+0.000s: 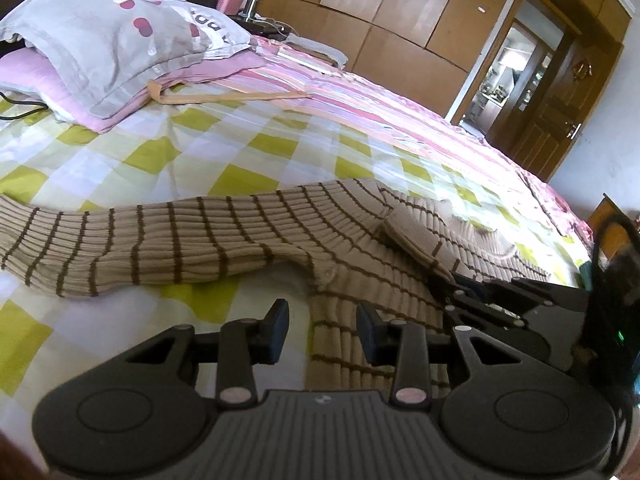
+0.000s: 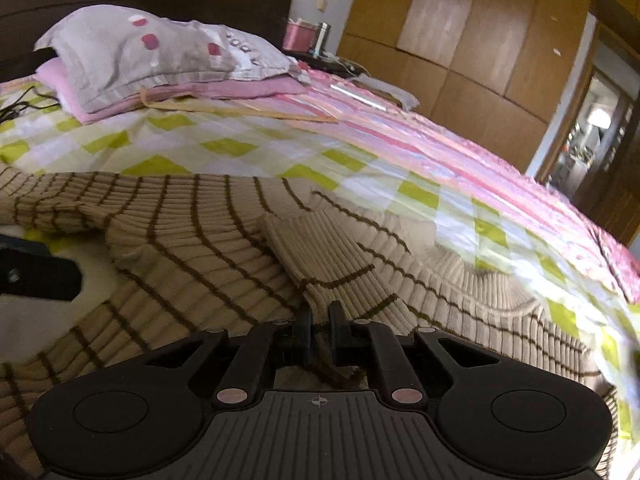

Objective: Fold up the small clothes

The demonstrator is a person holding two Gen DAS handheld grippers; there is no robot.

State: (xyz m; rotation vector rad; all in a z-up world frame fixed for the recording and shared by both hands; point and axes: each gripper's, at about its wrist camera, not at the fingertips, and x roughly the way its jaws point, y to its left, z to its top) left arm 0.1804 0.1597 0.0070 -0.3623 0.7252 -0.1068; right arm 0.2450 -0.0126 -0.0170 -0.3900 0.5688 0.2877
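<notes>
A beige ribbed sweater with thin brown stripes is spread on the bed, on the green-checked cover. One sleeve is stretched out flat away from the sweater's body, while the other sleeve's cuff is laid folded across the sweater's chest. The left claw is held wide apart at the sweater's side edge, with nothing between its pads (one finger over the cover, one over the knit). The right claw is closed narrowly on the folded sleeve's knit just below the cuff. Beyond the sweater, a grey pillow is stacked on a pink one at the bed's head.
</notes>
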